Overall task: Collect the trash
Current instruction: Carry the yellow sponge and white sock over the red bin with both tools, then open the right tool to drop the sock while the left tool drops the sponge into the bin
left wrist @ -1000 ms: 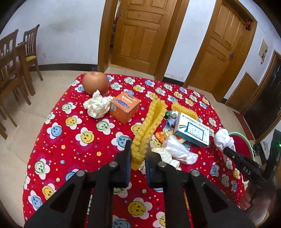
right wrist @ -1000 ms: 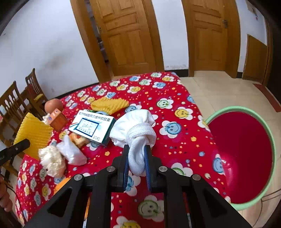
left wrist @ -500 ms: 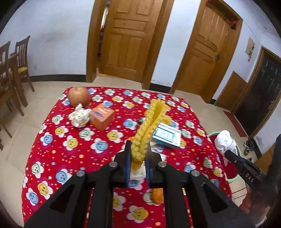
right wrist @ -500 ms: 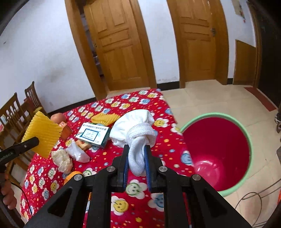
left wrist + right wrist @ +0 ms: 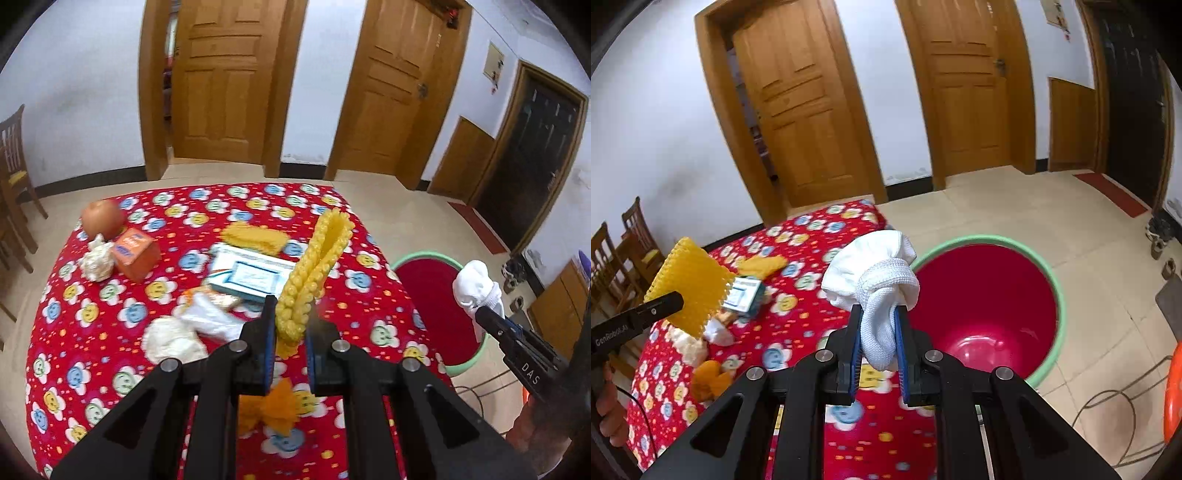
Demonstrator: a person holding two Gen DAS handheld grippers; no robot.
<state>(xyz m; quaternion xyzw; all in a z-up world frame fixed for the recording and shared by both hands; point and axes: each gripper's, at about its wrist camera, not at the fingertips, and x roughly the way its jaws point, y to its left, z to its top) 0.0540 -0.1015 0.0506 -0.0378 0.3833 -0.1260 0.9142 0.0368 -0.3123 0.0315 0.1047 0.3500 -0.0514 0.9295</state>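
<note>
A knitted white cloth [image 5: 875, 280] and a bumpy yellow foam net [image 5: 314, 273] are seen. The bin [image 5: 990, 347] is glossy red plastic; the tablecloth [image 5: 155, 291] is matt printed fabric.

We see both views in bright, even indoor light with soft shadows; the fisheye bends the doors [image 5: 229, 81] and darkens the corners, the tablecloth [image 5: 110, 332] smears with motion blur, and the bucket [image 5: 982, 347] floor shows glare
</note>
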